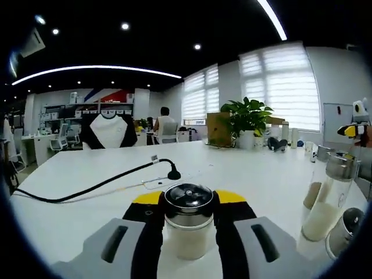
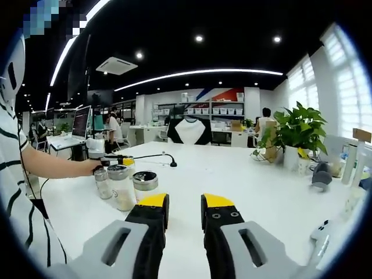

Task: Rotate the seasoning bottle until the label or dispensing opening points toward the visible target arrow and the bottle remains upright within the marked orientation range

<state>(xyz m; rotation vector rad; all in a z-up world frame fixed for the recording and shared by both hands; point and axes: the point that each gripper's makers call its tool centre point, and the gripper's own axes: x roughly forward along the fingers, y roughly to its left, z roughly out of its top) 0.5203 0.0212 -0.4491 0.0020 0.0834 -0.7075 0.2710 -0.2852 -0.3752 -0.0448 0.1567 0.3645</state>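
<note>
Open office: white table [image 1: 244,174], blinded windows [image 1: 279,87], black ceiling [image 2: 192,23].

Both views look low and forward across the broad white counter [image 1: 244,168], sharing the leafy green potted plant [image 2: 299,131] and far shelves.

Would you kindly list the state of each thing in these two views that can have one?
left gripper: shut on the seasoning bottle.
seasoning bottle: upright between the jaws, black lid on, part full of pale powder.
right gripper: open, holding nothing.
tall shaker: upright on the table, capped, part full.
black cable: lying loose on the table.
window blinds: lowered.
</note>
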